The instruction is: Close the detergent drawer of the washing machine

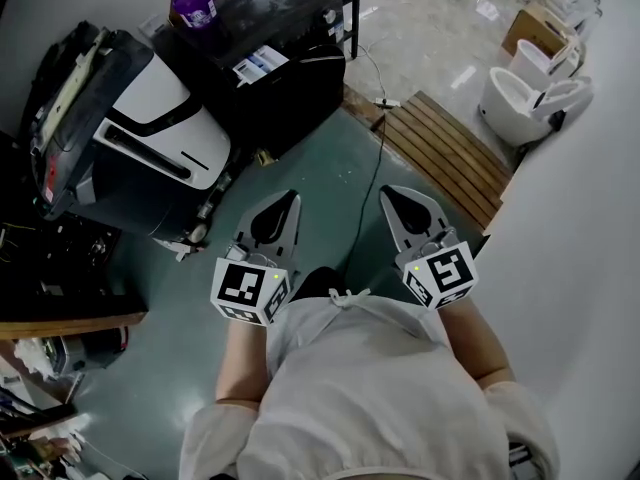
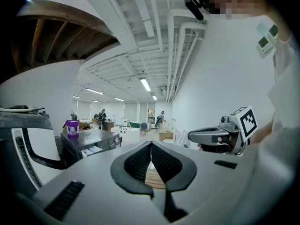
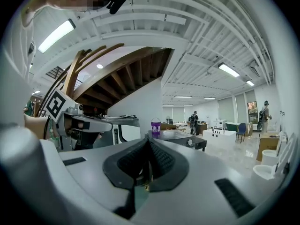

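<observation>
A black washing machine (image 1: 285, 58) stands on the floor ahead of me, with a purple bucket (image 1: 195, 5) on its top. Its front with a round knob (image 3: 190, 142) shows in the right gripper view; I cannot make out a detergent drawer in any view. My left gripper (image 1: 290, 200) and right gripper (image 1: 392, 194) are held side by side in front of the person's body, well short of the machine. Both point forward over the green floor. The jaws of each meet at the tips with nothing between them (image 2: 151, 144) (image 3: 148, 142).
A tilted white and black appliance (image 1: 150, 133) lies at the left beside dark clutter. A wooden slatted platform (image 1: 450, 153) and a cable (image 1: 378, 158) are ahead on the right. White toilets (image 1: 530, 93) stand at the far right. A white wall (image 1: 590, 248) runs close on the right.
</observation>
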The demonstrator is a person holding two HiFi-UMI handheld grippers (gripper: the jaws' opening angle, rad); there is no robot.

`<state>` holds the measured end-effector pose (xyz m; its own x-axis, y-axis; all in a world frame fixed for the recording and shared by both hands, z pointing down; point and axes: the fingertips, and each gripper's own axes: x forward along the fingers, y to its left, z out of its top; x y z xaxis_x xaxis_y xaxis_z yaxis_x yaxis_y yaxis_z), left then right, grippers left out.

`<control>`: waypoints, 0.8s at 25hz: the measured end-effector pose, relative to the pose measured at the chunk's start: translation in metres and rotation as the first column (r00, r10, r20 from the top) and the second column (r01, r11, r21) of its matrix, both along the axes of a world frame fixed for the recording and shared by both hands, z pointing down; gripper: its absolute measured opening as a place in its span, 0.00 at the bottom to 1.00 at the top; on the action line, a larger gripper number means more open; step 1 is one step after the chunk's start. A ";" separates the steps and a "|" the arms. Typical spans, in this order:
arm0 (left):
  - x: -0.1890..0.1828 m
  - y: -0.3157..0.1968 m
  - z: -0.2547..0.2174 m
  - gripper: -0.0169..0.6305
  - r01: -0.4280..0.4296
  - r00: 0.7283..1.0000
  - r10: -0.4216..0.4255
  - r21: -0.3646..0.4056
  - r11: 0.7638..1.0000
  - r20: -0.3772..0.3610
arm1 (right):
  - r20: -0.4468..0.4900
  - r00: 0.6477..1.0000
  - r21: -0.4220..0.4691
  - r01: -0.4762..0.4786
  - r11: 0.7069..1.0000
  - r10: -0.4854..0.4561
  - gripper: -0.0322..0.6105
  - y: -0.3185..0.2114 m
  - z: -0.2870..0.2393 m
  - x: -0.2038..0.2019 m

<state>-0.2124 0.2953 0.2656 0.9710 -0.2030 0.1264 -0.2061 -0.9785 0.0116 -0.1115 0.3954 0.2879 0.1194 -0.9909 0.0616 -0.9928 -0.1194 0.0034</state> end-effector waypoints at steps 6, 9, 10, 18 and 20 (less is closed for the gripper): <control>0.018 -0.019 0.016 0.06 -0.003 1.000 0.004 -0.028 1.000 0.029 | 0.036 0.999 -0.031 -0.012 0.999 0.014 0.06 -0.015 0.014 0.017; 0.031 -0.042 0.024 0.06 -0.001 0.999 0.002 -0.040 0.999 0.037 | 0.035 0.999 -0.050 -0.009 0.999 0.011 0.06 -0.037 0.022 0.030; 0.037 -0.052 0.026 0.06 0.000 0.999 0.001 -0.045 0.999 0.038 | 0.035 0.999 -0.057 -0.008 0.998 0.010 0.06 -0.047 0.024 0.035; 0.101 -0.167 0.042 0.06 0.011 0.999 -0.007 -0.104 0.995 0.039 | 0.094 0.996 -0.104 0.001 0.995 0.009 0.06 -0.158 0.031 0.100; 0.120 -0.202 0.043 0.06 0.014 0.999 -0.009 -0.112 0.994 0.041 | 0.102 0.995 -0.103 -0.001 0.995 0.012 0.06 -0.193 0.028 0.119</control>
